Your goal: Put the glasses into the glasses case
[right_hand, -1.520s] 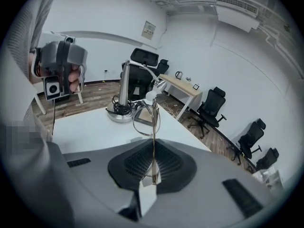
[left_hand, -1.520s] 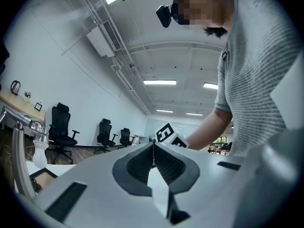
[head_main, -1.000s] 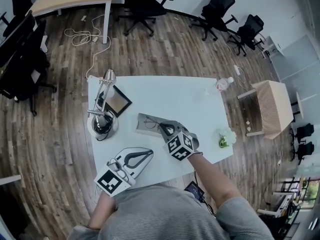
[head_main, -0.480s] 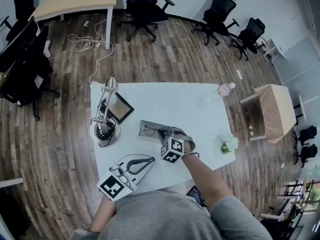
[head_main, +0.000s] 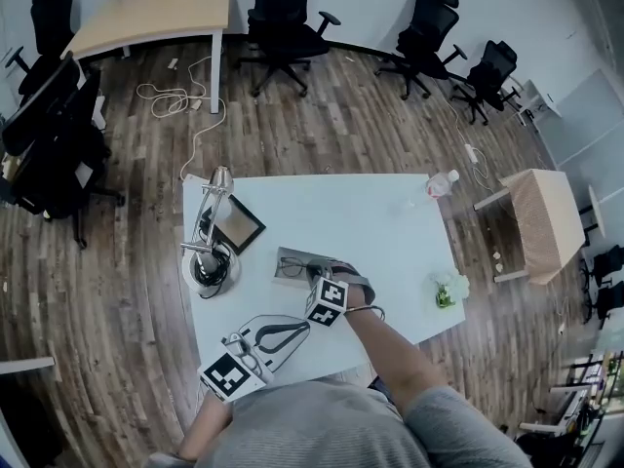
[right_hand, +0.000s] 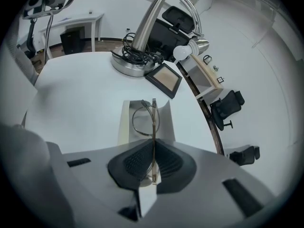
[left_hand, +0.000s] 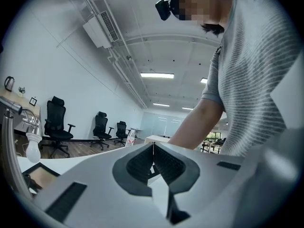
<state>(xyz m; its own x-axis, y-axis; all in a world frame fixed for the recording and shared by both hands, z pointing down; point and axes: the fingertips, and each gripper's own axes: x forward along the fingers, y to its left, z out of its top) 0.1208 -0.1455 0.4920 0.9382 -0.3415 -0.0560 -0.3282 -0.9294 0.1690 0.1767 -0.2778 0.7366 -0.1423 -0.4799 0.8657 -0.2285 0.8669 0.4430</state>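
- right gripper point(right_hand: 154, 142): jaws nearly together, pinched on a thin arm of the glasses point(right_hand: 142, 120)
- glasses: metal frame, on edge, sticking out ahead of the pads, lenses over the open glasses case point(right_hand: 124, 123); can't tell if they touch its floor
- glasses case: light grey, open, flat on the white table point(head_main: 390, 222); in head view the case point(head_main: 286, 259) is right in front of the right gripper point(head_main: 315, 275), which tilts steeply down at it
- left gripper point(left_hand: 153, 148): pads closed against each other, nothing in them
- left gripper in head view point(head_main: 300, 324): near-side of the case, well apart from it, by the table's near edge, pointing level
- desk lamp point(head_main: 207, 252): left of the case, coiled cable on its round base
- picture frame point(head_main: 237, 227): between the lamp and the case, just beyond the case
- bottle point(head_main: 441, 183): far right of the case, at the table's far corner
- small plant point(head_main: 447, 291): right of the case, at the table's edge
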